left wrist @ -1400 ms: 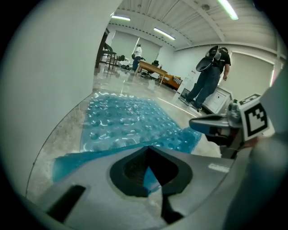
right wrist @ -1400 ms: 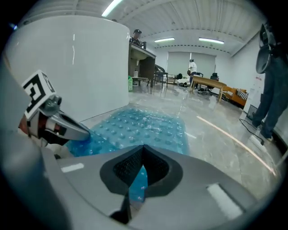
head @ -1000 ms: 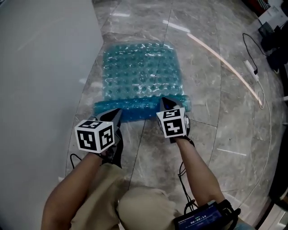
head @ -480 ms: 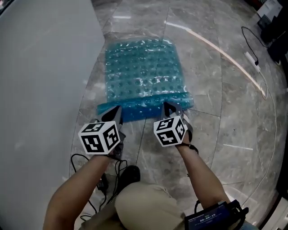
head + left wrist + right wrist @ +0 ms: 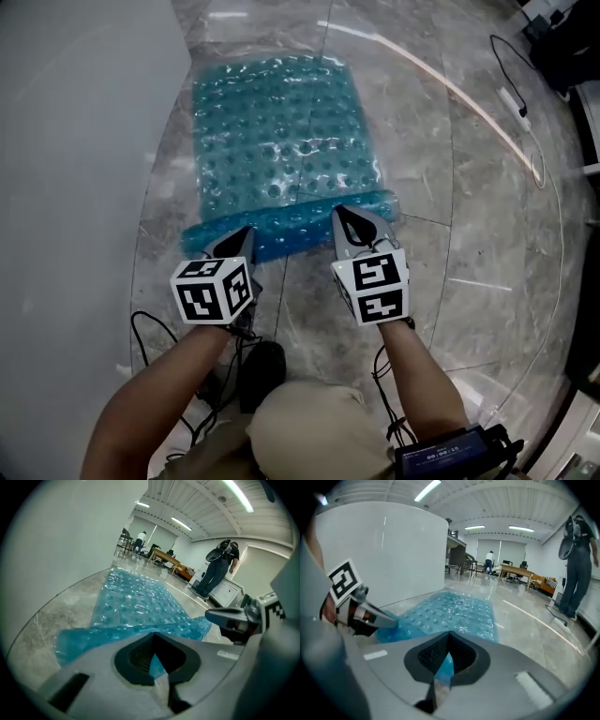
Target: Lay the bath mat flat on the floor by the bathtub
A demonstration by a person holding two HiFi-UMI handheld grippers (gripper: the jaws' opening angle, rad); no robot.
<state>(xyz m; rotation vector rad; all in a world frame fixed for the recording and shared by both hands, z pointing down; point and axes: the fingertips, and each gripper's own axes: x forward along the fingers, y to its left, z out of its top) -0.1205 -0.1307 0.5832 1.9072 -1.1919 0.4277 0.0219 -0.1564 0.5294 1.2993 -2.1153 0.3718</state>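
To your upper right lies what may be a white power strip (image 5: 516,101). Ahead of you, a person in dark overalls (image 5: 577,569) stands at the right. A second person in white (image 5: 490,558) stands far off beneath ceiling strip lights (image 5: 521,528).

The glossy grey marble-tile floor (image 5: 450,187) carries a translucent blue, bubble-textured plastic bath mat (image 5: 281,122), spread flat ahead of both grippers. Its near edge rises in a fold at the left gripper (image 5: 241,236) and right gripper (image 5: 343,216). A white bathtub wall (image 5: 75,141) stands left of the left gripper. Black cables (image 5: 155,325) lie behind that gripper, and a white power strip (image 5: 511,97) lies far to the right of the right gripper.
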